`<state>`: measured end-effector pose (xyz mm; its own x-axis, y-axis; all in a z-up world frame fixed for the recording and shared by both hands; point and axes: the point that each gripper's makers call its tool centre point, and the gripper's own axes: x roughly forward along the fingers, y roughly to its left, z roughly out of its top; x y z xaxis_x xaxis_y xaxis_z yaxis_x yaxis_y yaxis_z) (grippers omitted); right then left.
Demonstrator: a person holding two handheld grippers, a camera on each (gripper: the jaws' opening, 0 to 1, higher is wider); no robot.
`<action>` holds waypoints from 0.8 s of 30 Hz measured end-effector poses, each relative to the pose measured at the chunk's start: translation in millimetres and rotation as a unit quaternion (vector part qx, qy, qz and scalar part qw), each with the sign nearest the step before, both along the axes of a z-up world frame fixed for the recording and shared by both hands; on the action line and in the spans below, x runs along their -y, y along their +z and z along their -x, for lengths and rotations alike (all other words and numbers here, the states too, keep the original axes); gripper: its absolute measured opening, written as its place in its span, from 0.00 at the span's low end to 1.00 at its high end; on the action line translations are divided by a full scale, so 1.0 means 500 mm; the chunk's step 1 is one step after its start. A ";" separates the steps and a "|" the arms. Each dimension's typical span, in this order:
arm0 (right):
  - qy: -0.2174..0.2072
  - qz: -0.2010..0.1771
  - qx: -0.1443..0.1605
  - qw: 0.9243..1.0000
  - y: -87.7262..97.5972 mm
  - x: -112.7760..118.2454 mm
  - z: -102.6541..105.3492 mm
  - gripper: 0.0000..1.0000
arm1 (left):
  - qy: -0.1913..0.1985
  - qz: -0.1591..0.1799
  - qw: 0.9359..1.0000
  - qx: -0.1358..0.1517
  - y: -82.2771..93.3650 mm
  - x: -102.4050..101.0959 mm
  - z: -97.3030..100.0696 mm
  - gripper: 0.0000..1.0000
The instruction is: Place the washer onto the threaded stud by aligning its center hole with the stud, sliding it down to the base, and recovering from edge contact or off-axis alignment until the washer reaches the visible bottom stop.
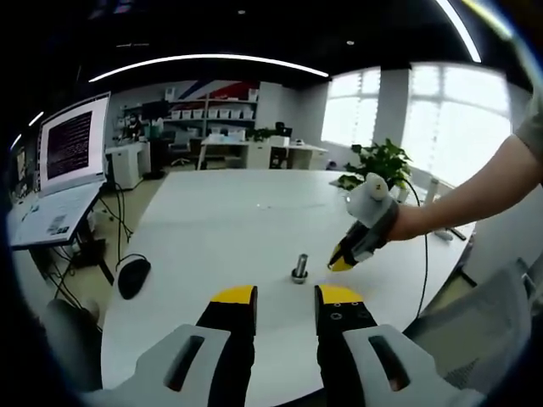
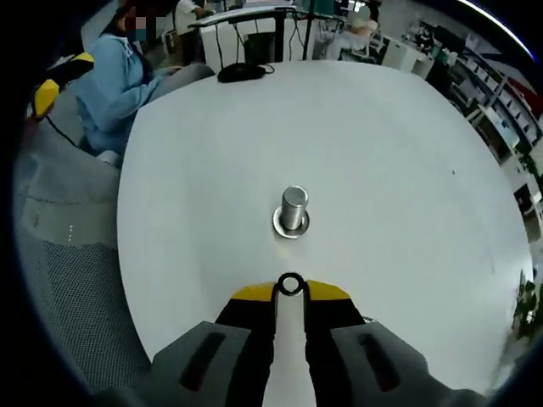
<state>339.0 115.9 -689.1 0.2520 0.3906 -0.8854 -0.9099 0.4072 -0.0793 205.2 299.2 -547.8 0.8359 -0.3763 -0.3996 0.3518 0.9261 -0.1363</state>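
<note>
You have one counter [image 2: 407,170], white and round. One threaded stud [image 2: 293,209] stands on it. One washer [image 2: 291,284], pinched in your right tongs [image 2: 291,290]. Two tongs total; left tongs [image 1: 285,297] carry nothing. One black mouse [image 1: 132,275] at the counter edge. One laptop [image 1: 72,161]. One potted plant [image 1: 380,161].

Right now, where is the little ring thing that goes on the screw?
In the right gripper view the washer is pinched between the right gripper's yellow tips, held over the white table just short of the upright stud, not on it yet.
</note>
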 end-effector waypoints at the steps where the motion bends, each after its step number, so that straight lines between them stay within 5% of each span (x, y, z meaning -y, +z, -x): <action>1: 0.001 0.000 0.008 1.000 0.006 0.004 -0.004 0.13 | 0.000 -0.001 1.000 0.000 0.000 0.000 0.000 0.25; 13: -0.011 -0.009 0.050 0.999 0.052 0.050 -0.052 0.13 | 0.008 -0.001 1.000 -0.002 -0.001 -0.007 -0.002 0.25; 24: -0.031 0.002 0.051 0.998 0.040 0.086 -0.078 0.13 | 0.015 -0.002 1.000 -0.003 -0.001 -0.013 -0.003 0.25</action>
<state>377.8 72.7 -669.3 0.3649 0.3670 -0.8557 -0.8697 0.4625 -0.1725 206.7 305.8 -548.2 0.8443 -0.3503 -0.4056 0.3236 0.9365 -0.1352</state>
